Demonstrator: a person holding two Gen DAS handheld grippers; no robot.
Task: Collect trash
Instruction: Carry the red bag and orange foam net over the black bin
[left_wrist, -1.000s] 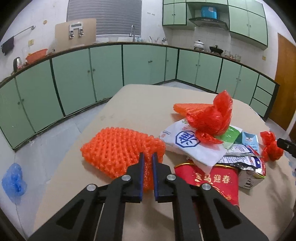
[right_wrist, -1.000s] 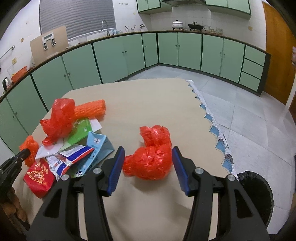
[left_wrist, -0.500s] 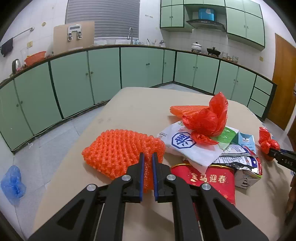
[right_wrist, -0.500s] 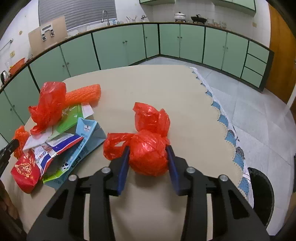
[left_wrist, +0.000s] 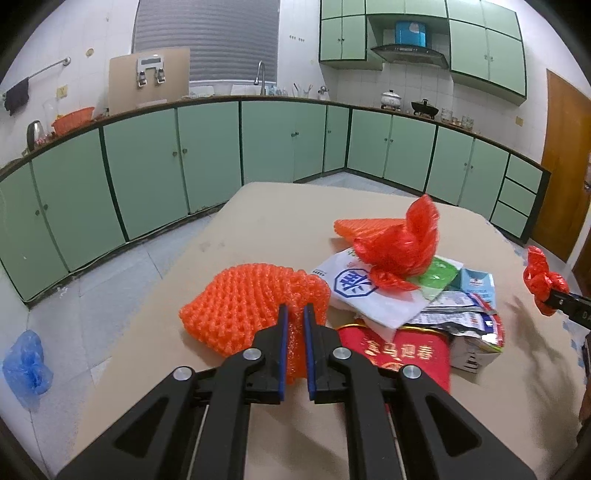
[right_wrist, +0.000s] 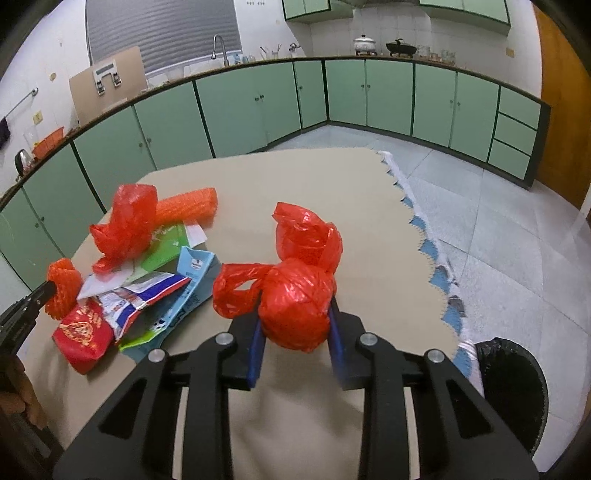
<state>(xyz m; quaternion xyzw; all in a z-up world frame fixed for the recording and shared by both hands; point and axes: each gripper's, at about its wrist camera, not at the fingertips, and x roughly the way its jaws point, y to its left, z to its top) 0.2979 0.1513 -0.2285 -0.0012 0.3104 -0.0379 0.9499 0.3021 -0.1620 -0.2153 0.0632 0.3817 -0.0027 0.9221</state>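
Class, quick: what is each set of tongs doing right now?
Left tongs: shut on the orange foam net.
Right tongs: shut on the red plastic bag.

Two grippers – the left gripper (left_wrist: 294, 325) pinching one orange foam net (left_wrist: 251, 299), the right gripper (right_wrist: 295, 332) clamped on one knotted red bag (right_wrist: 297, 306). A second red bag (right_wrist: 123, 225) sits up-left of the right tongs, a second foam net (right_wrist: 186, 205) just behind it. Flat packets between the tongs – about five, overlapping, hard to count. One red pouch (right_wrist: 83, 332). One black bin (right_wrist: 513, 380), right of the right tongs.
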